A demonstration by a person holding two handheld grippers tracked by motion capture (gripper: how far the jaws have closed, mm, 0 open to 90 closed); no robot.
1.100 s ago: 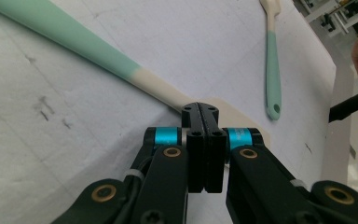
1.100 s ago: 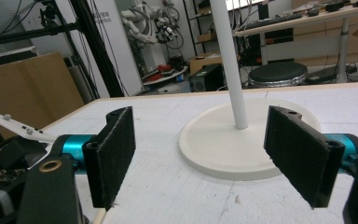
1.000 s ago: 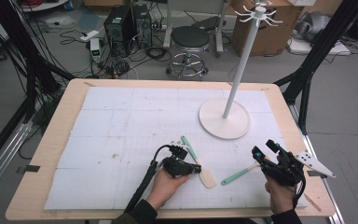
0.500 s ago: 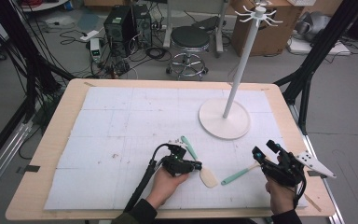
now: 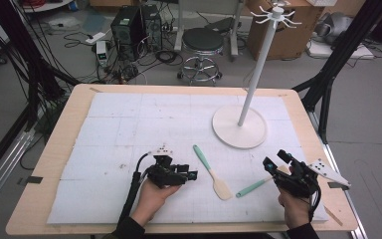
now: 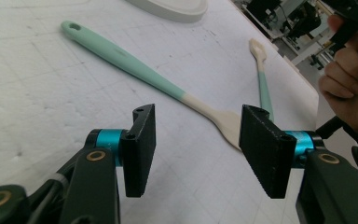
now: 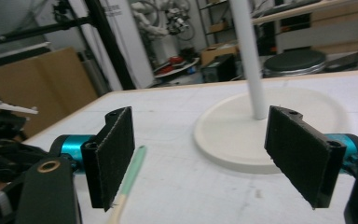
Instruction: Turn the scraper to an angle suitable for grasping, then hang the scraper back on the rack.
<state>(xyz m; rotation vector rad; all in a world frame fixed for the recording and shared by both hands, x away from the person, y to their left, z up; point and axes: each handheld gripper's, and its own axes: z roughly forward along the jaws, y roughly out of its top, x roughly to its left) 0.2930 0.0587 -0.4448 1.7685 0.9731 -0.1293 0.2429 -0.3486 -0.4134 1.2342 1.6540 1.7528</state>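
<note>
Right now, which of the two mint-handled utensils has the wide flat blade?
The spatula nearest the left hand-held gripper, cream blade toward the person. The other utensil, by the right hand-held gripper, is thin.

You have two mint-handled utensils flat on the white mat. The spatula (image 5: 212, 171) — cream blade toward you, hanging hole at the far end — lies slightly angled, near your left gripper. The second utensil (image 5: 253, 185) lies just right of it — slanting toward your right hand.
</note>
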